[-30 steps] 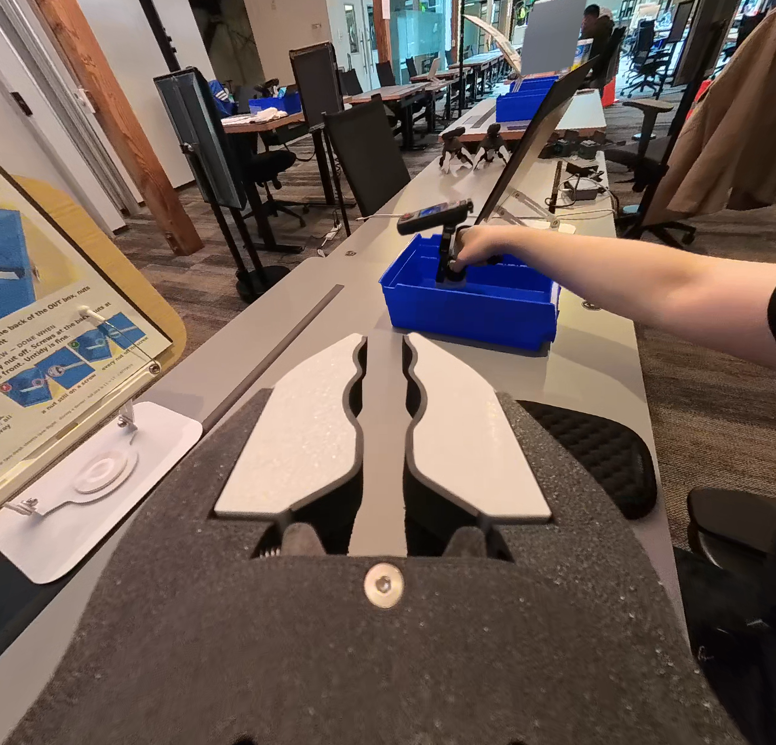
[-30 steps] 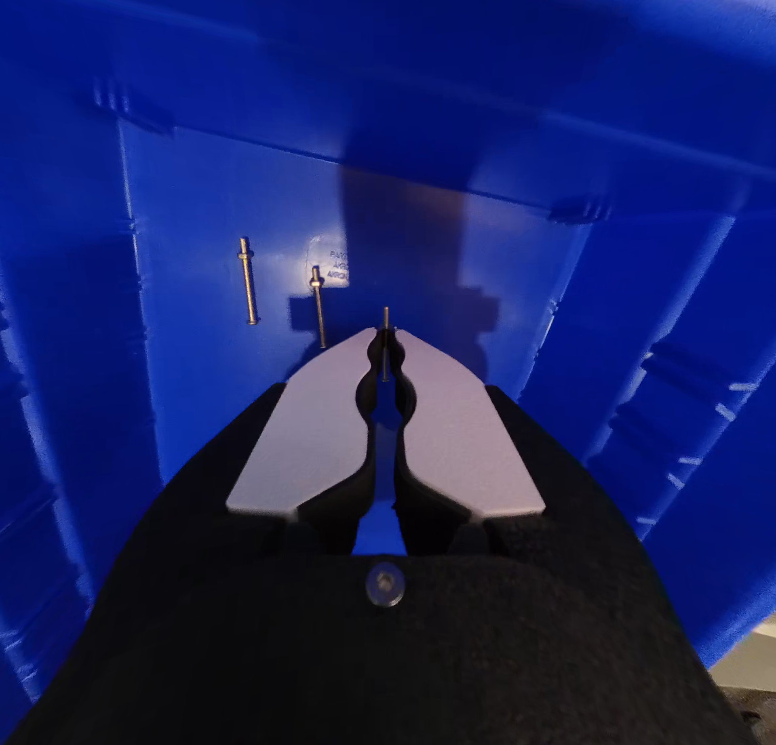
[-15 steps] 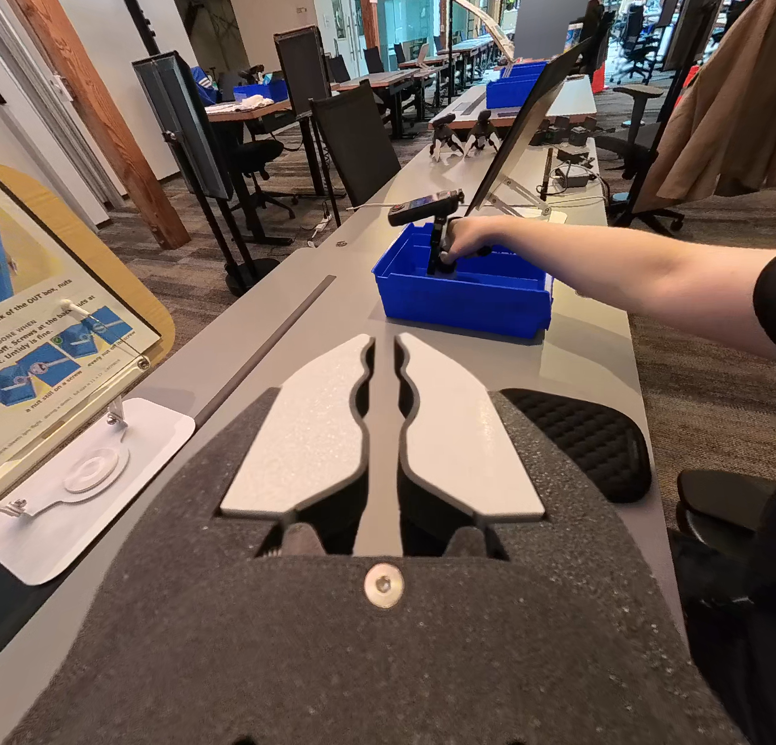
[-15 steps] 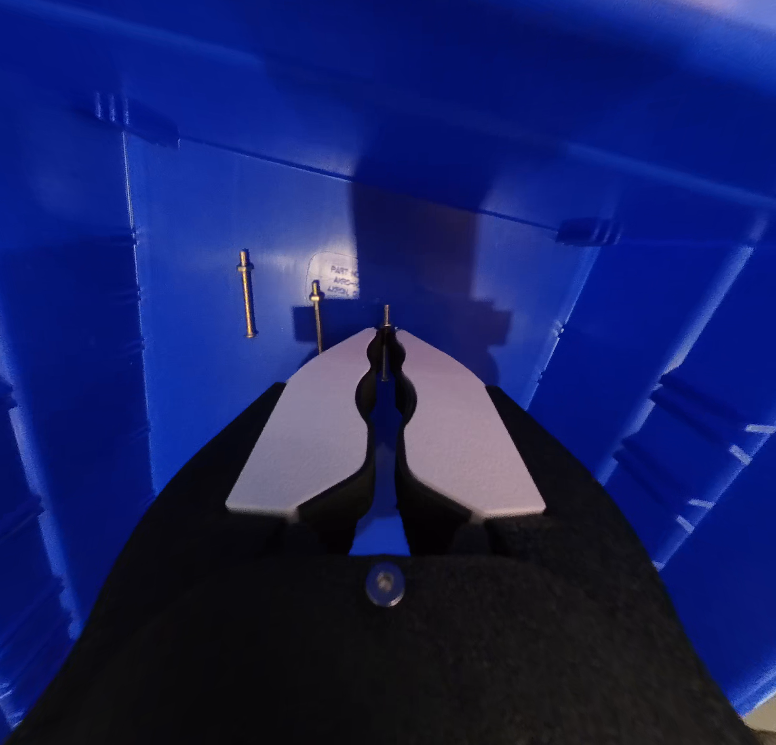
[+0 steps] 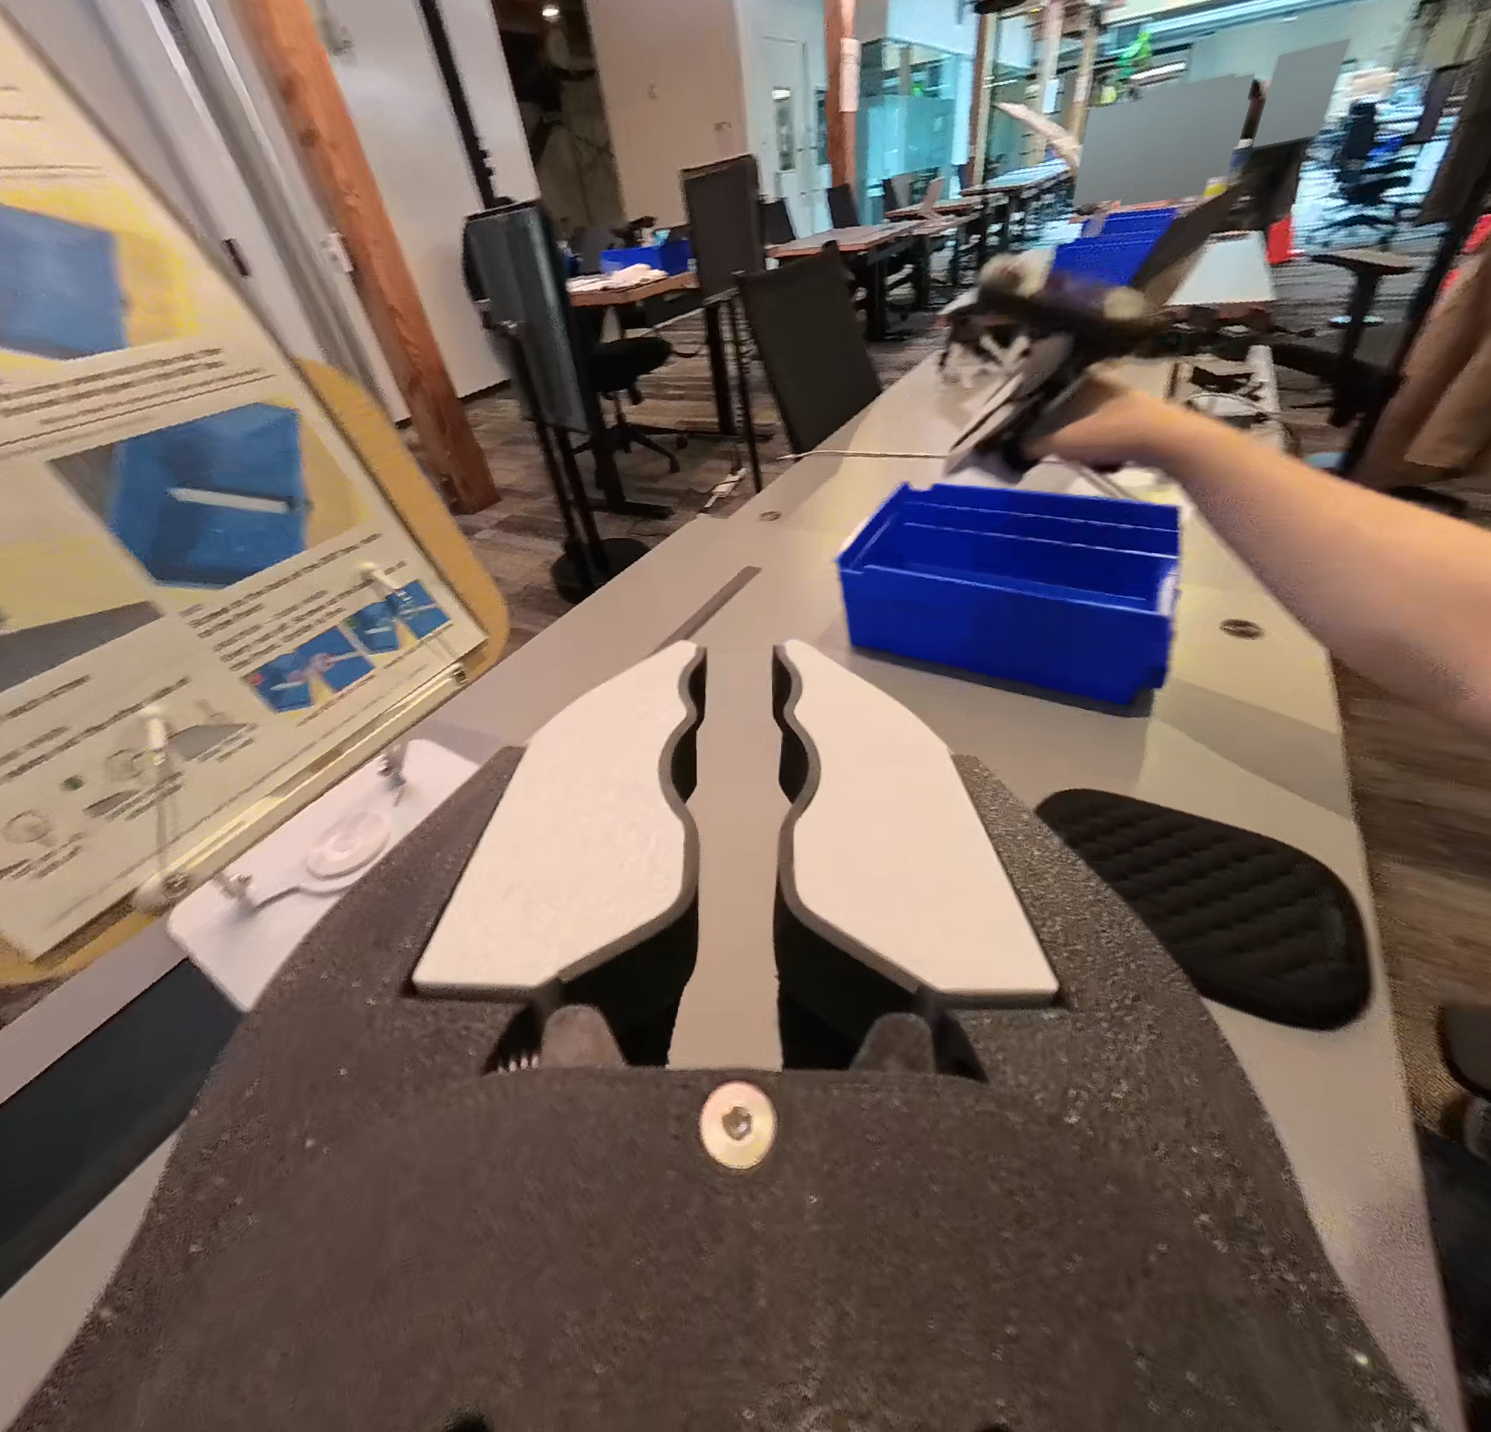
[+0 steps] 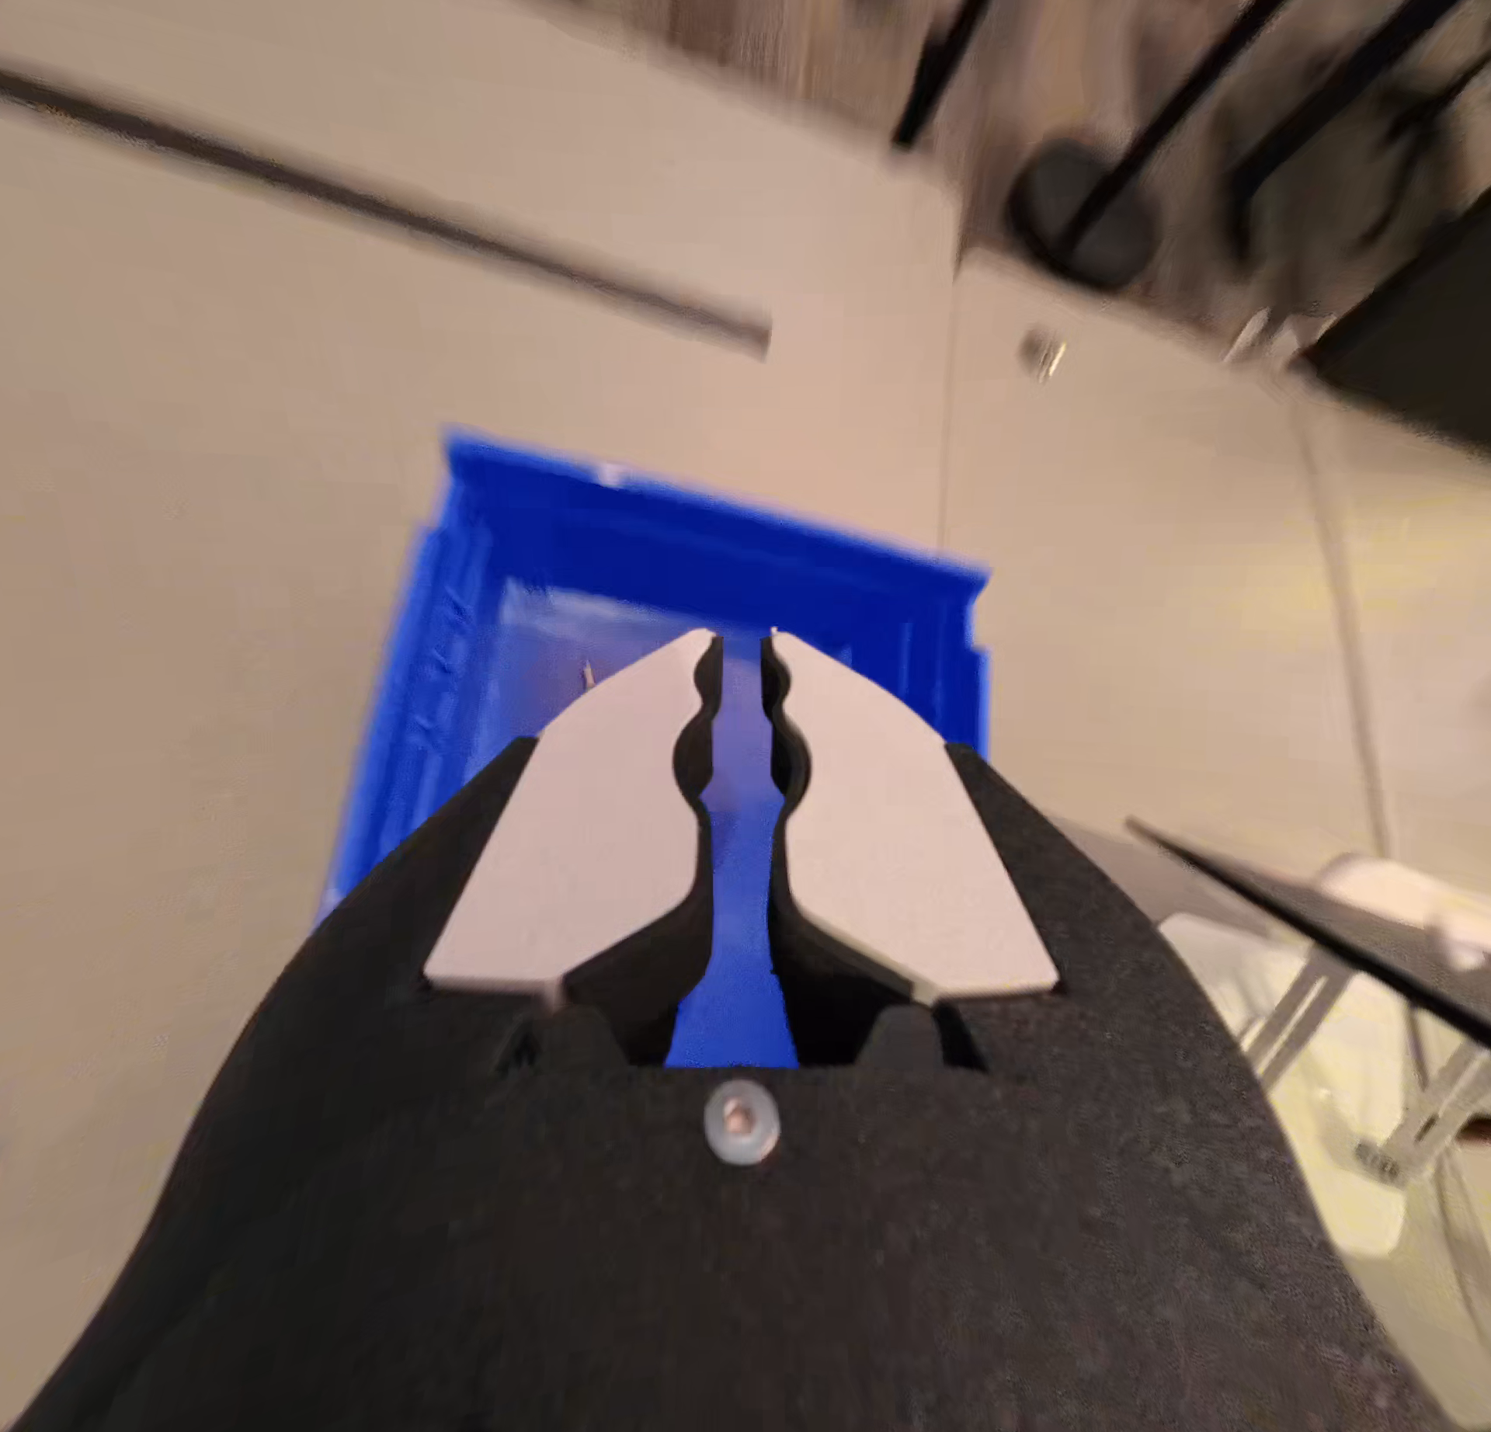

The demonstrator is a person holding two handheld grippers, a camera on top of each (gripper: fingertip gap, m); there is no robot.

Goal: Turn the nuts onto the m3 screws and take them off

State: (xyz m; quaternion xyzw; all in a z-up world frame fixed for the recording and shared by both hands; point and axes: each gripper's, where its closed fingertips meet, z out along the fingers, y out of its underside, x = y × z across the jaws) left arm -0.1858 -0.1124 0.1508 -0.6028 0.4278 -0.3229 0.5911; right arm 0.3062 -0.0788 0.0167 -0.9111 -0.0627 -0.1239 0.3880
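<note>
A blue bin (image 5: 1000,627) stands on the grey table ahead of my left gripper (image 5: 738,647), which is open and empty, low over the table. My right gripper (image 6: 742,635) is held above the bin (image 6: 702,530) and looks down into it. Its jaws stand slightly apart with nothing between them. It also shows blurred in the left wrist view (image 5: 968,441), in a person's hand above the bin's far side. One thin screw (image 6: 589,673) shows faintly on the bin floor. No nut can be made out.
An instruction board on a white stand (image 5: 202,586) is close on the left. A black ribbed pad (image 5: 1202,901) lies on the table (image 5: 968,748) at the right. A tilted dark panel on a metal stand (image 6: 1291,933) is beside the bin. Chairs and desks stand beyond. The left gripper's tips are roughly 50 cm from the right gripper's.
My right gripper has risen out of the bin, and the screw it pinched is no longer between its jaws, which now stand apart. The left wrist view has shifted toward the board.
</note>
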